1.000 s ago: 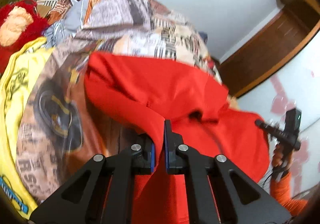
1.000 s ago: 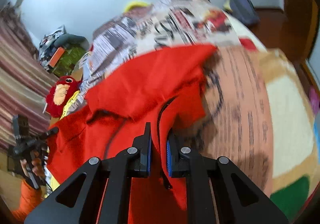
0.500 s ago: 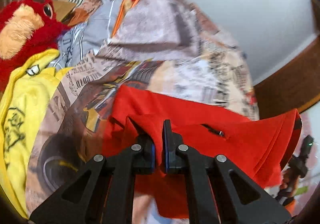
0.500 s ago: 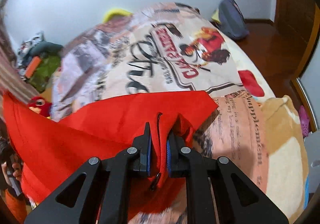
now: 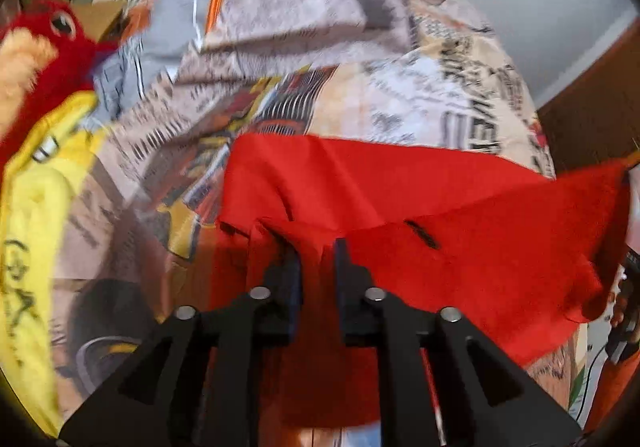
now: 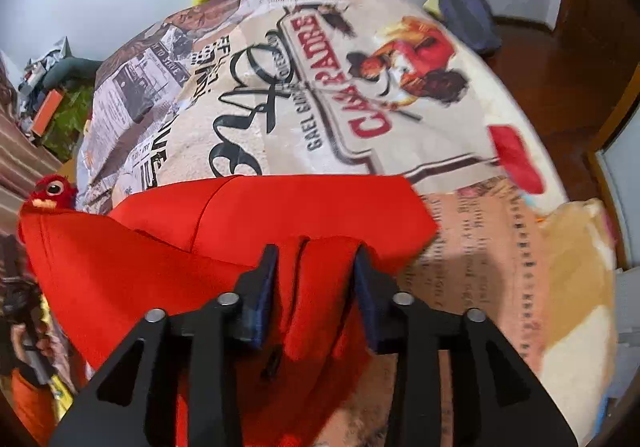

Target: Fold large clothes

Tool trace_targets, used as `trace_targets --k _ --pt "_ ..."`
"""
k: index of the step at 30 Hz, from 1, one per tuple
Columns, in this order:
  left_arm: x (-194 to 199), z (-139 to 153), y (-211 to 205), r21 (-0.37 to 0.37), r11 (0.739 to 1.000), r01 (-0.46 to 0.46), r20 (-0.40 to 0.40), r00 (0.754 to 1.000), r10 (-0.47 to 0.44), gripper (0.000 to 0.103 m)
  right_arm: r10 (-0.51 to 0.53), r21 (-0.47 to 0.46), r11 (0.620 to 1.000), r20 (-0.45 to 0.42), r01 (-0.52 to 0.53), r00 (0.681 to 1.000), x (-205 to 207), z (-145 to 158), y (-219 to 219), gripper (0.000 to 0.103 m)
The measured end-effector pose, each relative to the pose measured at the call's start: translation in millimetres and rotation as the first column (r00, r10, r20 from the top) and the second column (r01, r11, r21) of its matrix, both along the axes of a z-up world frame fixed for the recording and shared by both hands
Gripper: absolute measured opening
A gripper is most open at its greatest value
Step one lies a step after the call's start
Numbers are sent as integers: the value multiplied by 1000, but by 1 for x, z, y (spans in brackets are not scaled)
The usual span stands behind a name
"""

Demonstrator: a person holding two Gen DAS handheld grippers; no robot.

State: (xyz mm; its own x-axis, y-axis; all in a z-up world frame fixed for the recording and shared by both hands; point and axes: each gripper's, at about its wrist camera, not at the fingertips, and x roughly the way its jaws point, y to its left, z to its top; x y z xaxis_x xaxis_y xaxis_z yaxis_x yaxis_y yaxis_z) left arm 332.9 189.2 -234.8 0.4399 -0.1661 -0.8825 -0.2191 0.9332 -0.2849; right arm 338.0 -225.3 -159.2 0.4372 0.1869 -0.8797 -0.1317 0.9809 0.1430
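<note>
Now both tools have just been opening, letting go of the red garment [image 5: 400, 199], which lies folded over on the bed [image 6: 480, 287]. Left tool [image 5: 318, 247] narrowly parted, right tool [image 6: 316, 259] wider, cloth loose between each. Best to draw both straight back so the fold stays flat.

Red garment [image 5: 400, 187], bright plain fabric, spread rumpled across printed bed cover, upper edge lying fairly straight; folds bunched at near edge; small dark slit on one panel; seam and zipper pull visible in right wrist view [image 6: 248, 215]
</note>
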Motion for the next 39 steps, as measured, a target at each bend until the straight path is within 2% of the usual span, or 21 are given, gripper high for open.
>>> trace_targets --k 1,2,4,5,7,10,14,20,25,29,34,36,37,39 --pt "-7 12 1 8 1000 0 24 1000 -1 37 -6 -55 998 42 8 999 -6 9 0 59" --pt "-12 21 1 15 1000 -5 43 999 4 47 -4 -84 996 72 10 997 -11 14 0 60" --pt "-27 43 3 70 997 -26 85 996 20 52 4 -146 989 116 13 993 -24 27 0 65" --pt "-35 52 3 107 994 -32 99 995 21 53 4 -164 986 121 16 993 -28 32 0 68" --pt "-47 63 4 133 991 -32 118 993 16 55 32 -176 984 139 -7 990 -45 42 2 70" --pt "-67 69 1 133 991 -19 121 993 3 58 90 -183 981 154 -61 984 -66 50 9 73" --pt "-82 61 -16 161 987 29 100 994 -45 58 190 -222 963 154 -154 970 -94 48 32 74" --pt "-81 36 -54 205 970 132 33 989 -142 59 307 -282 923 132 -261 943 -116 25 63 74" --pt "-57 24 -80 189 962 198 22 978 -206 59 338 -276 912 83 -304 937 -104 3 82 74" --pt "-26 12 -94 172 955 243 6 969 -247 59 337 -212 922 30 -324 941 -81 -14 93 74" --pt "31 -17 -100 109 953 283 -44 959 -280 60 344 -111 931 -42 -347 938 -40 -32 101 74" --pt "55 -25 -95 91 962 259 -46 966 -256 64 339 -110 935 -10 -338 941 -25 -28 102 74" --pt "66 -26 -92 88 967 241 -46 970 -238 64 314 -143 940 8 -310 949 -13 -25 101 74" --pt "89 -26 -84 124 972 198 -56 980 -192 64 259 -181 952 39 -248 965 11 -20 98 74"
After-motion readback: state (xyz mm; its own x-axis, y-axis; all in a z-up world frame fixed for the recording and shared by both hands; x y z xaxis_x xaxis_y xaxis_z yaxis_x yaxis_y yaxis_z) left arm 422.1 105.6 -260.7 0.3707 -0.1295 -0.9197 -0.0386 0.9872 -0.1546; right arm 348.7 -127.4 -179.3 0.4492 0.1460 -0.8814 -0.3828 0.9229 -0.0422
